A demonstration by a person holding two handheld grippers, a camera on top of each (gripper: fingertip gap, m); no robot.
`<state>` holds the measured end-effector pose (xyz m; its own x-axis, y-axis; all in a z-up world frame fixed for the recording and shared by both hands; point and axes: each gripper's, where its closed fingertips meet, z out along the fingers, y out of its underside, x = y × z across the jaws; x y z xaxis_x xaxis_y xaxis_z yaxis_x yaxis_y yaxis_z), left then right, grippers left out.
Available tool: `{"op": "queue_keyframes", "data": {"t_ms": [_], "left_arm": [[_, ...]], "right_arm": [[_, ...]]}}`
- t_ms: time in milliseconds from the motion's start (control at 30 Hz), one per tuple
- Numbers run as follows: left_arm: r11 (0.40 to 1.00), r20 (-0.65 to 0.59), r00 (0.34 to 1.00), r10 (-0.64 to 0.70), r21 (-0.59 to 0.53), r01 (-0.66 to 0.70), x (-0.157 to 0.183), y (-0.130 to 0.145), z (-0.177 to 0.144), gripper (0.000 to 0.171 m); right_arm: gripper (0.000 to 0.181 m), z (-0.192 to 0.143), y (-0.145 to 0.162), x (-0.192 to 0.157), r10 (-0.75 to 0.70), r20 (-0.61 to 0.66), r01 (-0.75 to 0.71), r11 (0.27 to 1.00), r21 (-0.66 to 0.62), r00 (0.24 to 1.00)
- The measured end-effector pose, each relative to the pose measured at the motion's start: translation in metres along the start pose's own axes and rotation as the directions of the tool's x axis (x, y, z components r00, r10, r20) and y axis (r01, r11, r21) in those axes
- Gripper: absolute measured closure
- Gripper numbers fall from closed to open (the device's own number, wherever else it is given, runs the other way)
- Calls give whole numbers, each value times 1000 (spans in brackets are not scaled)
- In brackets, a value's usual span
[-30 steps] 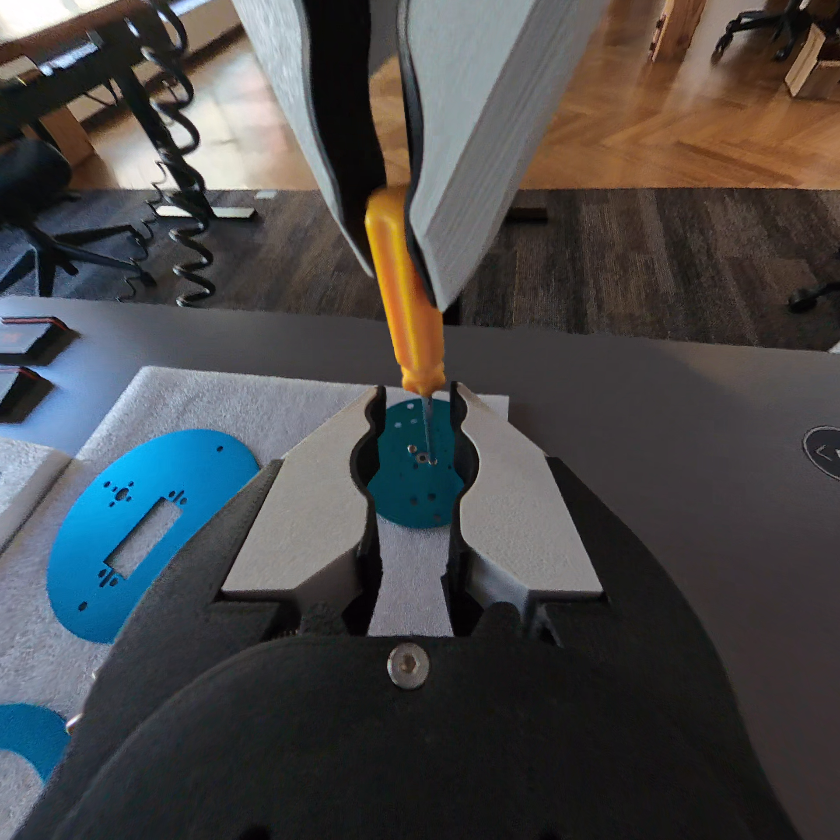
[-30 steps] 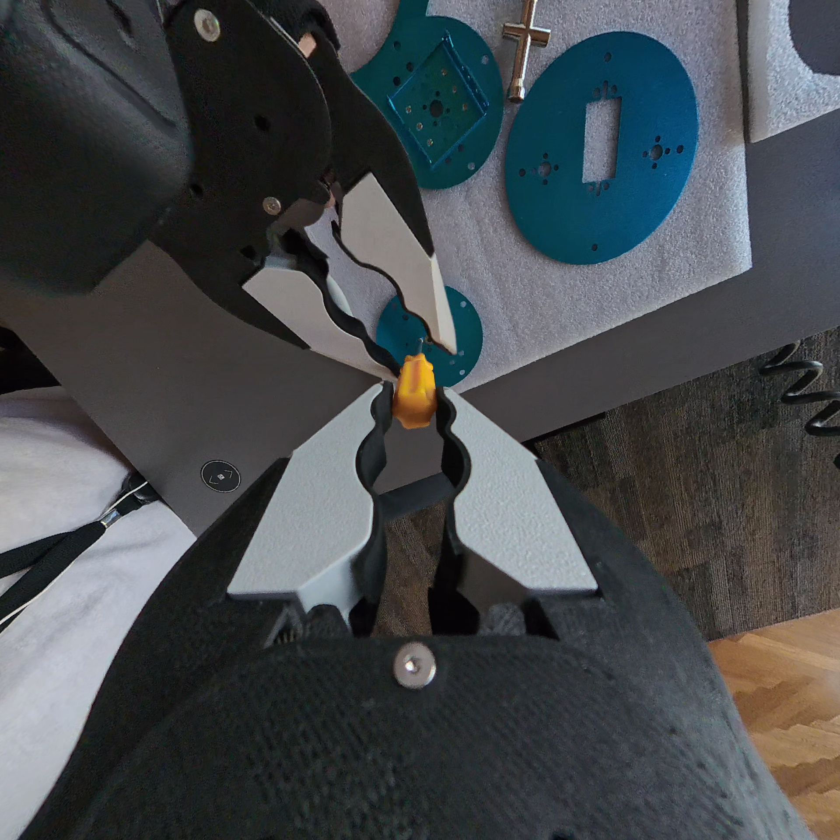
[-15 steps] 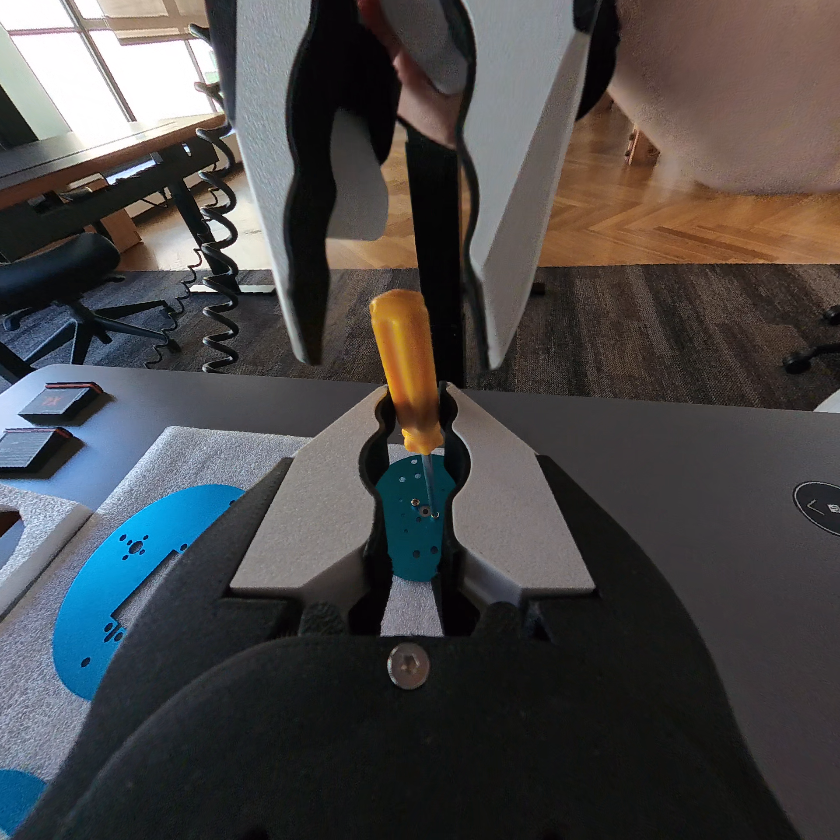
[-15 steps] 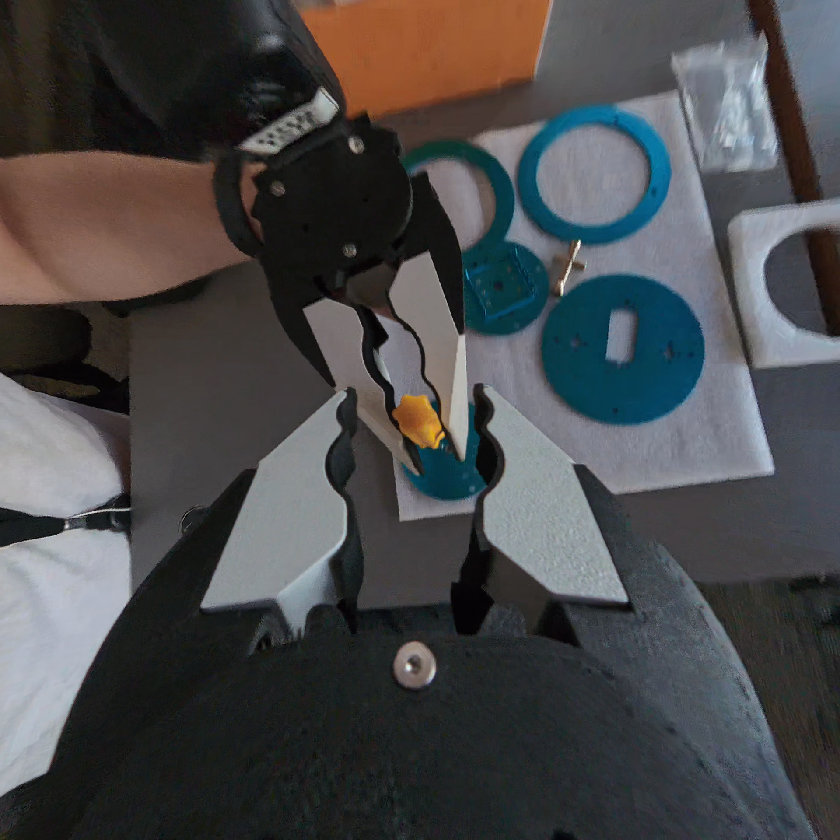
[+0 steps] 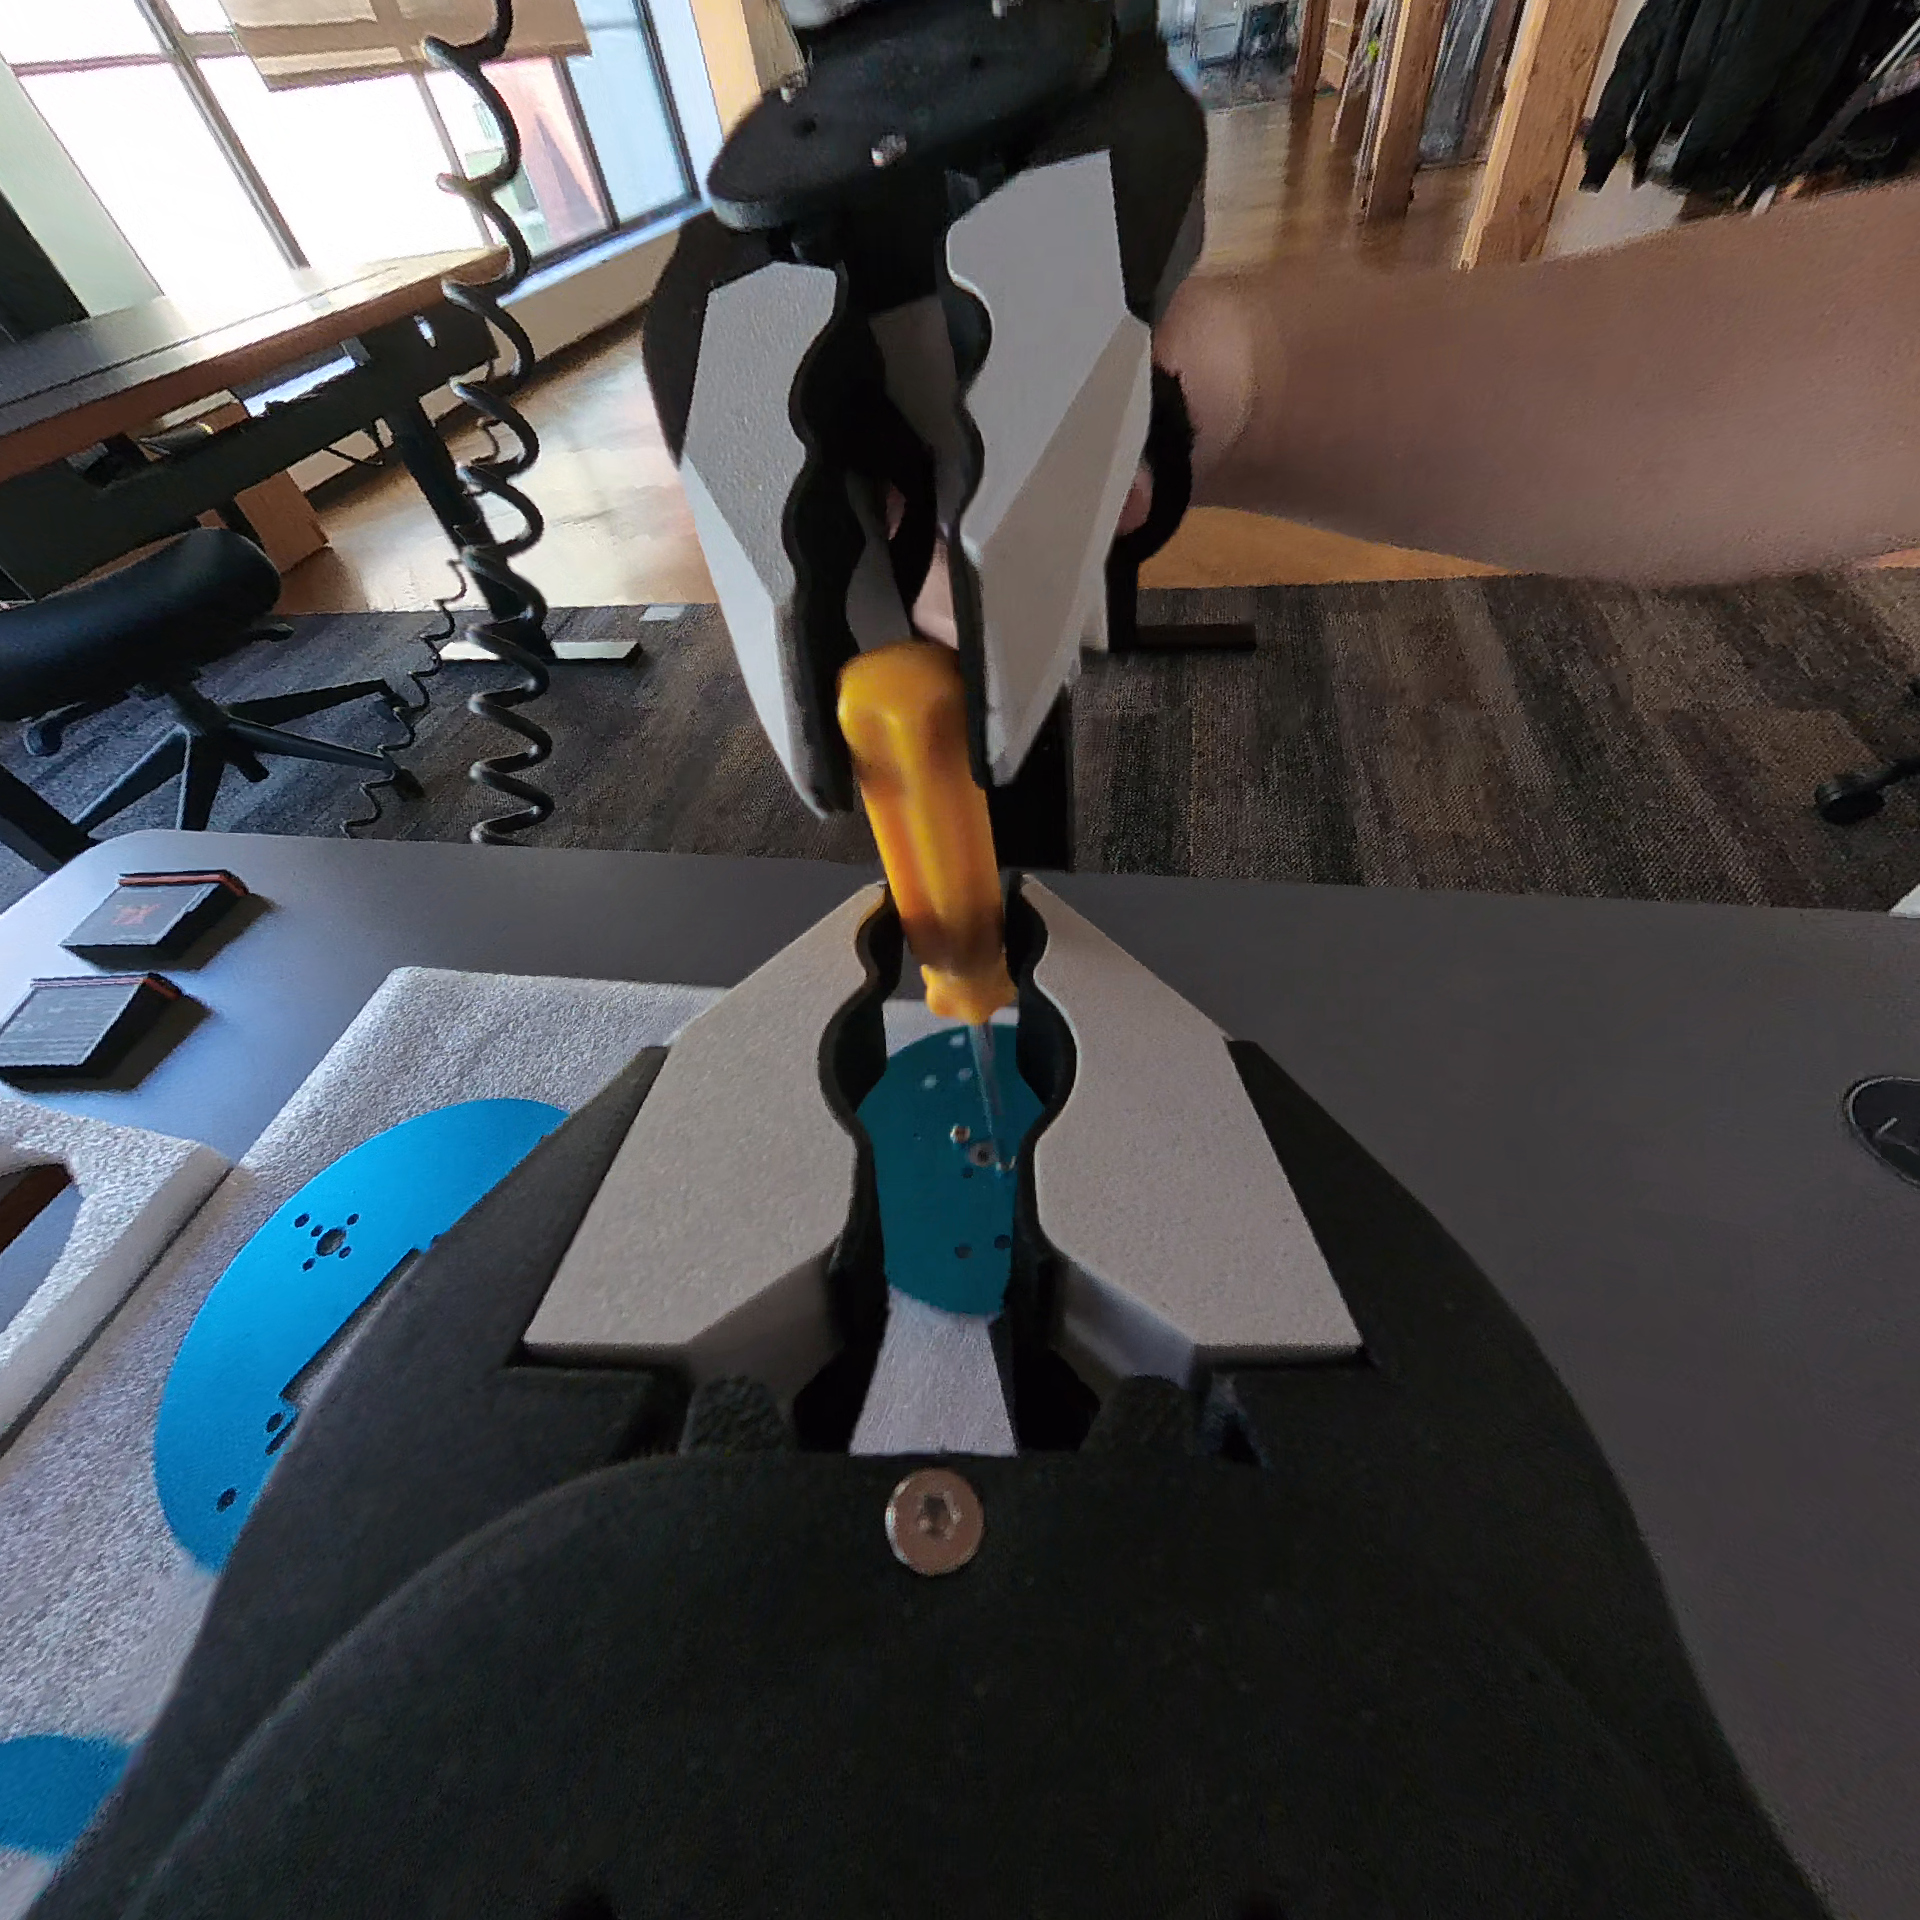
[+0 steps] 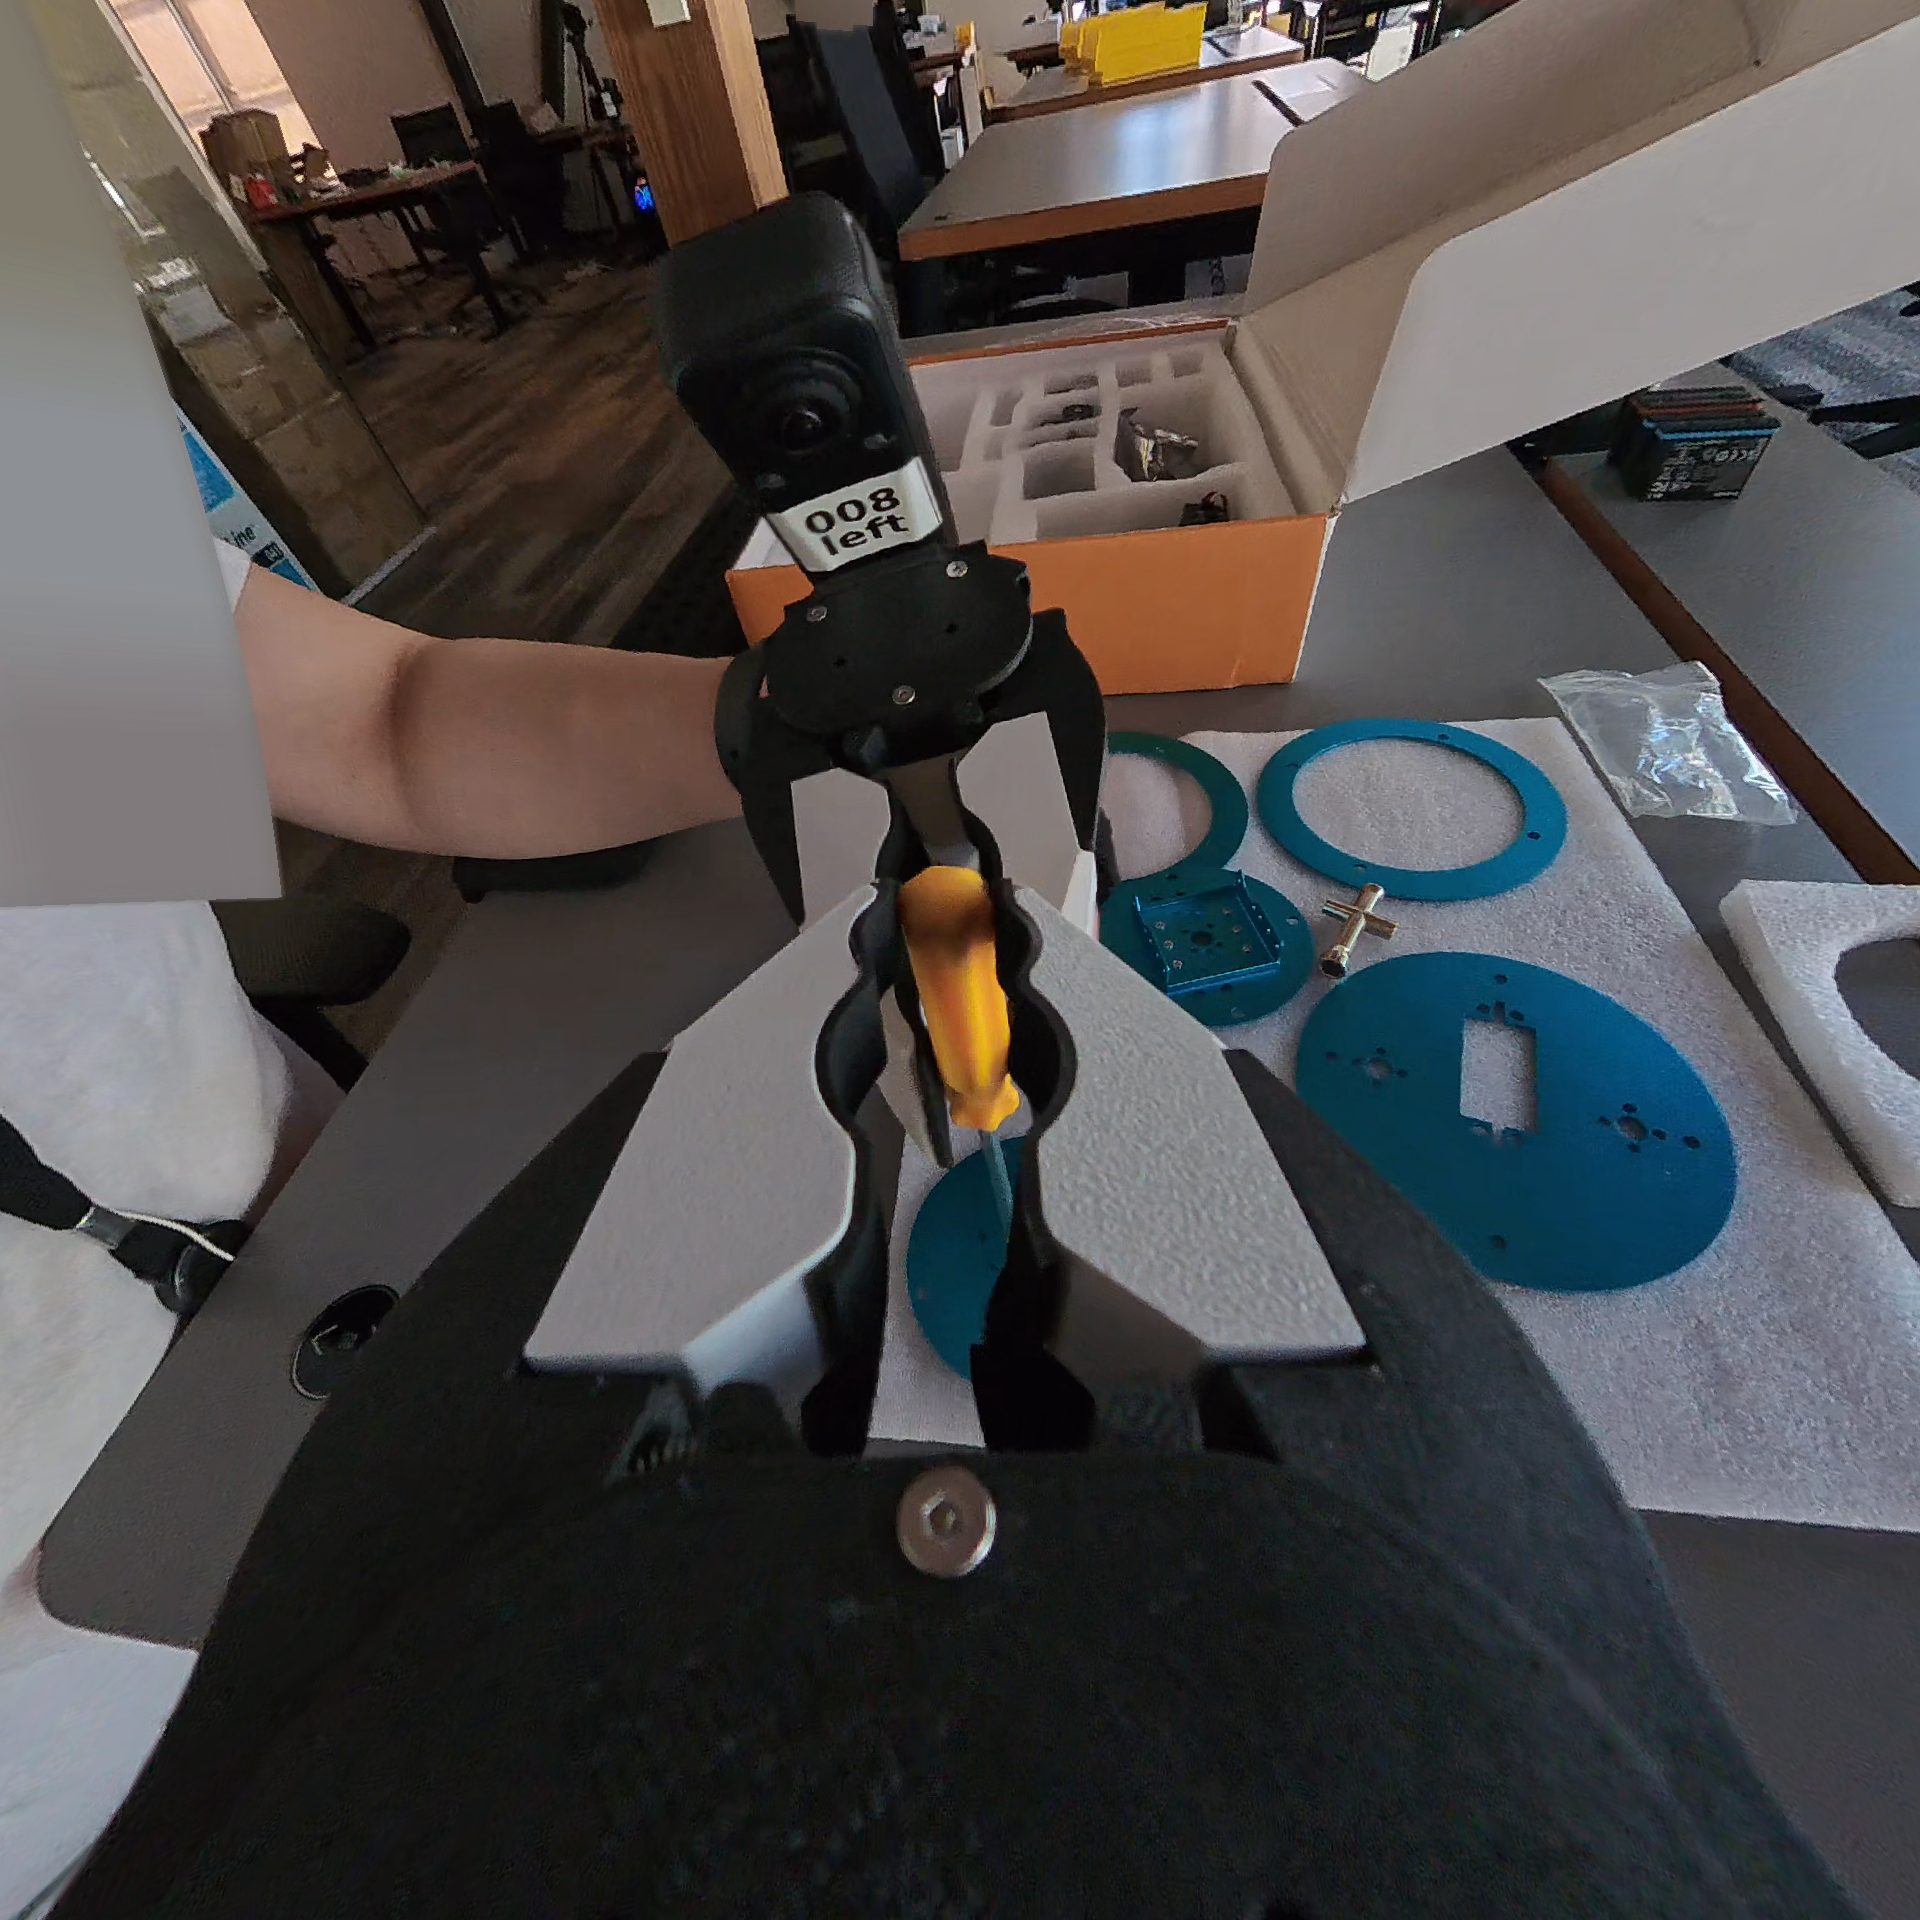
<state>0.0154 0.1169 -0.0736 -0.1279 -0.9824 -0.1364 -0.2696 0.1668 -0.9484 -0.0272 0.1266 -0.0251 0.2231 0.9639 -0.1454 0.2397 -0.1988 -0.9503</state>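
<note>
The left tool [image 5: 951, 894] clamps a yellow screwdriver [image 5: 930, 831], tip on a small blue disc [image 5: 940, 1195]; the right tool [image 6: 951, 904] grips its handle. White foam [image 6: 1558, 1382] covers the grey counter [image 5: 1507, 1039] in a wood-floored office.

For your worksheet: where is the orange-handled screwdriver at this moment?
In both wrist views the screwdriver stands nearly upright at centre, gripped low by the left gripper and high by the right gripper, its tip on the small blue disc.

open-plan office | desks [image 6: 1101, 177] | office chair [image 5: 156, 634] | parquet and carpet floor [image 5: 1455, 727]
</note>
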Motion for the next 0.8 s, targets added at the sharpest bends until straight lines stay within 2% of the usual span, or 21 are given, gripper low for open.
{"op": "queue_keyframes", "data": {"t_ms": [67, 133, 367, 633, 733, 800], "left_arm": [[991, 10, 999, 35, -130, -33, -2, 24, -3, 127], [977, -17, 999, 28, -213, -31, 1, 45, -6, 128], [931, -89, 995, -44, -365, 8, 12, 84, 8, 129], [922, -74, 992, -98, -382, 63, 9, 86, 11, 133], [921, -69, 992, -105, -383, 71, 9, 86, 11, 135], [921, -67, 992, -111, -382, 77, 9, 85, 12, 135]], "right_arm": [[164, 0, 1, -2, -1, 2, 1, 1000, -6, 1000], [164, 0, 2, -4, -12, -1, 12, 1000, -13, 1000], [164, -1, 2, -1, -16, -62, 14, 1000, -27, 998], [165, -4, 3, 5, -19, -272, 3, 998, -59, 962], [165, -12, 4, 22, 55, -487, -78, 997, -27, 871], [165, -14, 4, 25, 83, -552, -96, 995, 5, 830]]}}
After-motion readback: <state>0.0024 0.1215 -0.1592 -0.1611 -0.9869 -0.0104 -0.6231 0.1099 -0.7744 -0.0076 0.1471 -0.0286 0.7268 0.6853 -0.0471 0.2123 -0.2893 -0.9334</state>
